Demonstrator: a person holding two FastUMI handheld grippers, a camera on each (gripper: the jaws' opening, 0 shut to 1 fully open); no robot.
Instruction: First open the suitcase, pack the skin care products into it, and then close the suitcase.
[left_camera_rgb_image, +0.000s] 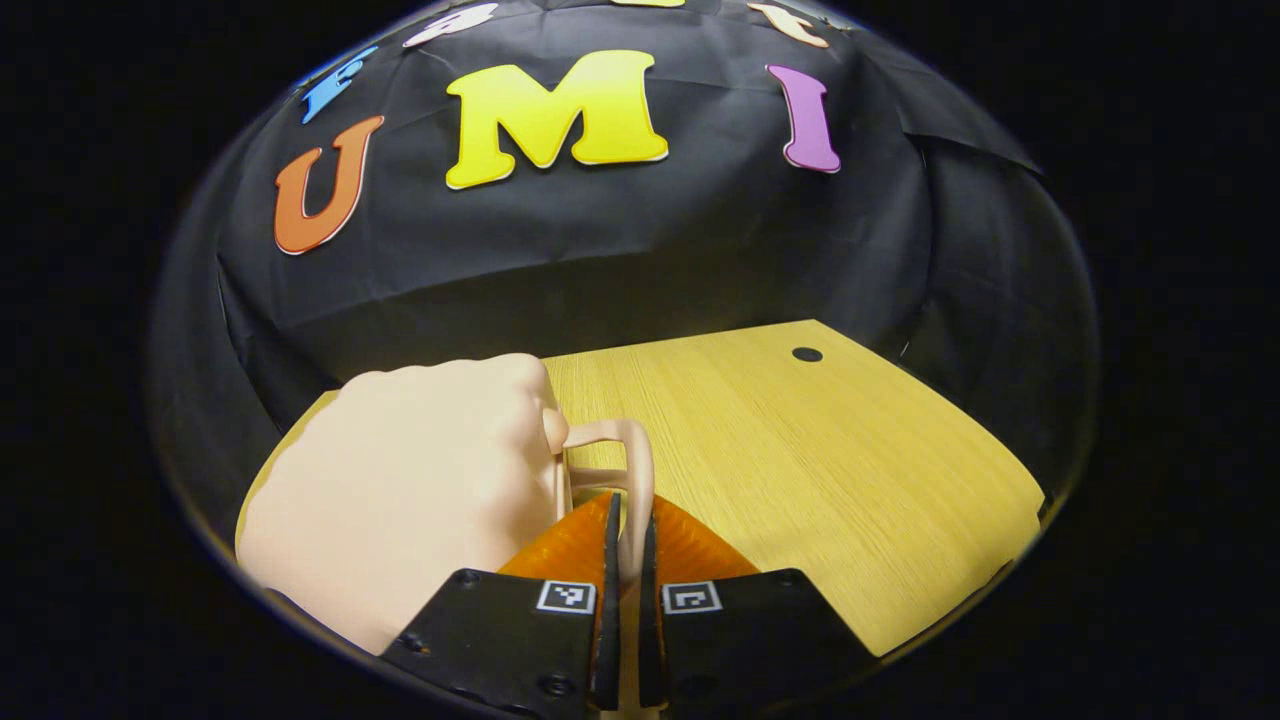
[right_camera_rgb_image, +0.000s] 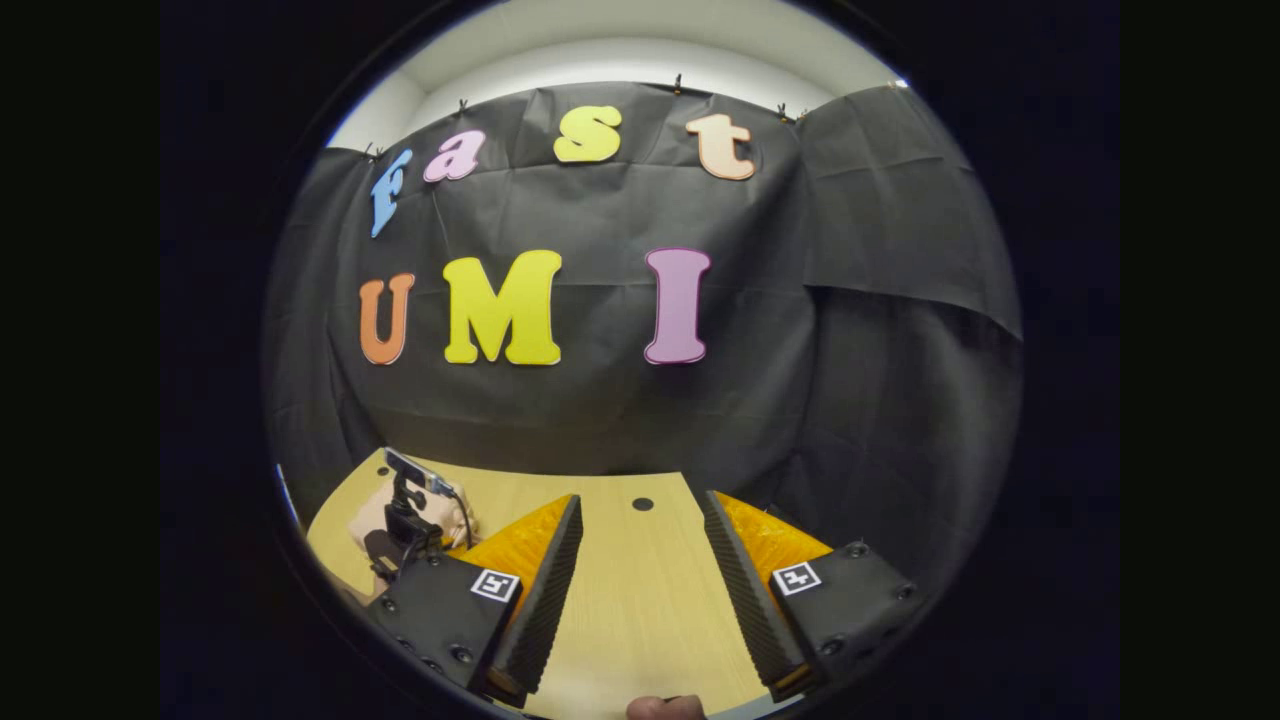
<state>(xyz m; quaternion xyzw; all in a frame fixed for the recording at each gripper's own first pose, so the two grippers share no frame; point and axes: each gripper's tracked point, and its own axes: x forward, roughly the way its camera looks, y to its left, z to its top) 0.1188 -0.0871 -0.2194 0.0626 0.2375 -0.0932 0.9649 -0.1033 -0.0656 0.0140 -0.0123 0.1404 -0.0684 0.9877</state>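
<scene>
On the near left of the wooden table (left_camera_rgb_image: 800, 450), the left gripper (left_camera_rgb_image: 628, 560) is pinching the handle (left_camera_rgb_image: 632, 470) of the pale pink suitcase (left_camera_rgb_image: 400, 490), jaws pressed onto it, probably to steady or shift it. Right gripper (right_camera_rgb_image: 640, 580) is hovering spread wide above bare tabletop, gripping nothing.

The suitcase (left_camera_rgb_image: 400, 490) looks like smooth, matt plastic; the table (left_camera_rgb_image: 800, 450) is light, fine-grained wood.

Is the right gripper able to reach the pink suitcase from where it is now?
Probably yes. The right gripper is open over bare table, and the suitcase lies off to its left, with the left gripper partly in front.
</scene>
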